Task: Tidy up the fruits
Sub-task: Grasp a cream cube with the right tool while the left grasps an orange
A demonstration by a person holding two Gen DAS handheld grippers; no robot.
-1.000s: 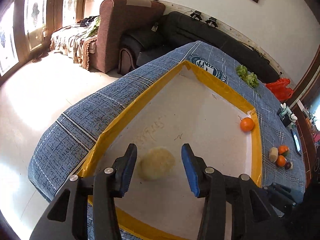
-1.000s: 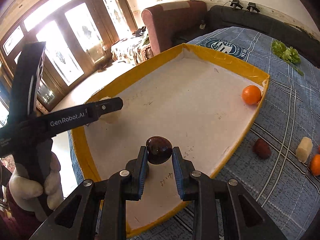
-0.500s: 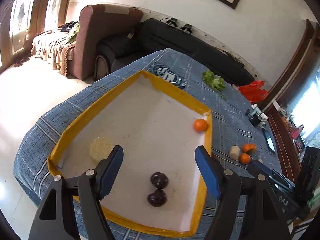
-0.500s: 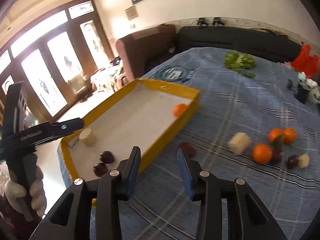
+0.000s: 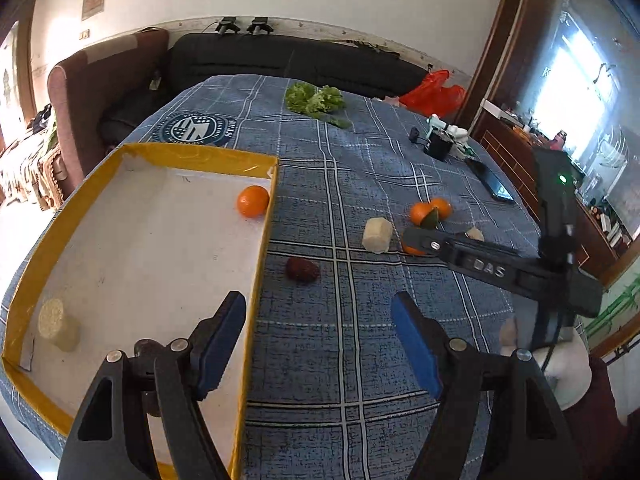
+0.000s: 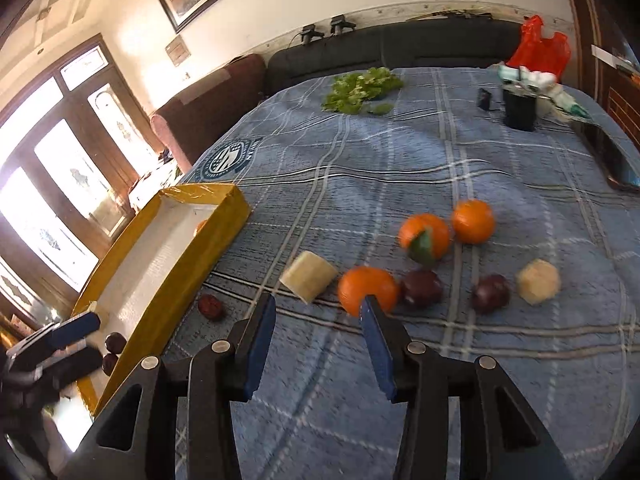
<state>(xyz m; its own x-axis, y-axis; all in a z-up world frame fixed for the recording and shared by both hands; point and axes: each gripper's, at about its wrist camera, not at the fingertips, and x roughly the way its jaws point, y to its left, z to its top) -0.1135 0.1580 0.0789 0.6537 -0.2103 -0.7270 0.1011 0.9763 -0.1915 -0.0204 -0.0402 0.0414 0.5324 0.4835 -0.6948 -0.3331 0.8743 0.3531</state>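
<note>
In the yellow-rimmed tray (image 5: 256, 276) at left: one orange (image 5: 253, 200), one pale chunk (image 5: 56, 324), two dark fruits (image 6: 112, 350). On the blue-checked surface (image 6: 340, 184) to its right lie three oranges (image 6: 368, 290), three dark fruits (image 6: 422, 288) and two pale chunks (image 6: 308, 276). They look light, firm and roll-prone, best pinched across the middle. The left gripper (image 5: 320, 344) stands apart and empty; the right gripper (image 6: 318, 344) is opening, with nothing between its jaws.

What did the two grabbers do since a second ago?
The right gripper let go of a dark round plum, which now lies in the yellow-rimmed white tray; its empty jaws are opening over the loose fruit. The left gripper left the pale cylinder and opened. The orange stayed in the tray's corner.
</note>
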